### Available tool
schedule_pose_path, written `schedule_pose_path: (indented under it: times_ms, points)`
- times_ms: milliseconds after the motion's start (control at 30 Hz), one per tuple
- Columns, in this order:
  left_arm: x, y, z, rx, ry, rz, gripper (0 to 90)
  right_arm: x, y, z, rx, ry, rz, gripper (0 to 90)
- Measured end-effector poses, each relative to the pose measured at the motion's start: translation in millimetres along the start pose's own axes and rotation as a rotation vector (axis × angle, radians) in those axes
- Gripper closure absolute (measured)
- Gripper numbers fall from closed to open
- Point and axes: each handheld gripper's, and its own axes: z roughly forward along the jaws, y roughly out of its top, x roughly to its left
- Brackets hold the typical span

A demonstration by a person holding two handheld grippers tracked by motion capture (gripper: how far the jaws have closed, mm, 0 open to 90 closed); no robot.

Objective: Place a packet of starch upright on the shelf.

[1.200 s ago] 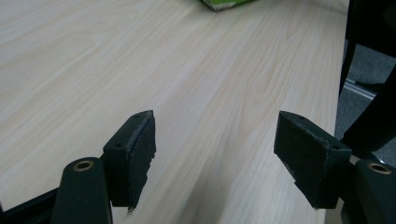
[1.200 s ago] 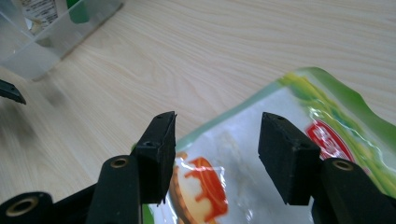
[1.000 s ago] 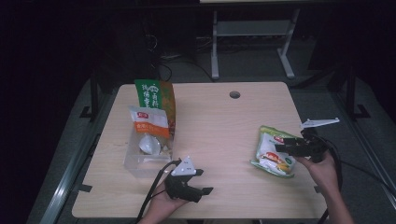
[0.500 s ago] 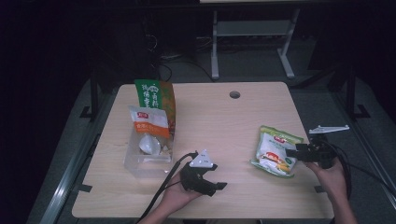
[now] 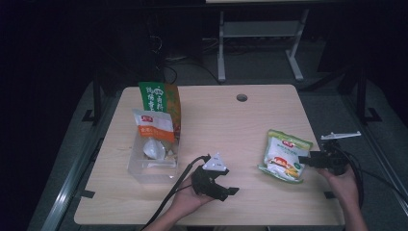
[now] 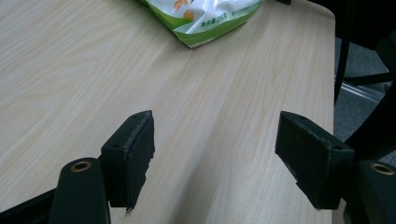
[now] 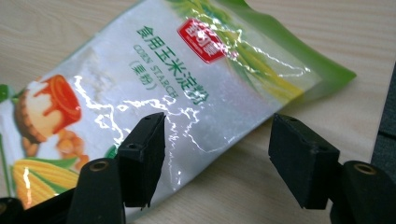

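The right claw (image 7: 212, 156), jaws just widened, empty, overhangs the corn starch bag's (image 7: 154, 88) edge; bare table (image 7: 299, 42) beyond.

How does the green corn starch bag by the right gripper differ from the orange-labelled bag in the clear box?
The corn starch bag lies flat on the bare table; the orange-labelled bag stands upright in the clear box. The corn starch bag has green edging, the other an orange panel. The right gripper is at the corn starch bag; no gripper is near the other. Both are mostly white pouches.
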Motion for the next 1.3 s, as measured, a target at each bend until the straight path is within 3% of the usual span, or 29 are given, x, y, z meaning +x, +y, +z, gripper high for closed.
schedule_pose_path:
  times_ms: [300,400,600,700,800,1000,1300]
  points:
    - [1.2,4.9,6.9,0.010,-0.012,0.003,28.0,-7.8,-4.5,8.5,-0.005,0.051,0.060,38.3]
    - [1.4,7.6,8.5,0.009,-0.009,0.003,28.0,-10.9,-5.1,11.8,-0.012,0.102,0.109,45.8]
    - [1.8,11.6,12.6,0.007,-0.013,0.002,28.1,-13.3,-8.3,15.7,-0.023,0.187,0.142,66.7]
    - [1.9,13.3,14.9,0.005,-0.016,-0.003,28.1,-10.2,-7.8,15.0,-0.027,0.196,0.119,80.0]
    - [1.1,14.6,16.2,0.000,-0.017,-0.004,28.1,-4.0,-6.2,12.8,-0.021,0.186,0.081,87.6]
    - [3.5,15.5,15.8,-0.004,-0.017,-0.014,28.1,7.2,-5.5,5.8,-0.015,0.164,0.022,88.9]
    - [9.4,20.6,17.4,-0.027,-0.021,-0.037,28.2,29.7,-0.5,-11.4,-0.082,0.186,-0.062,89.2]
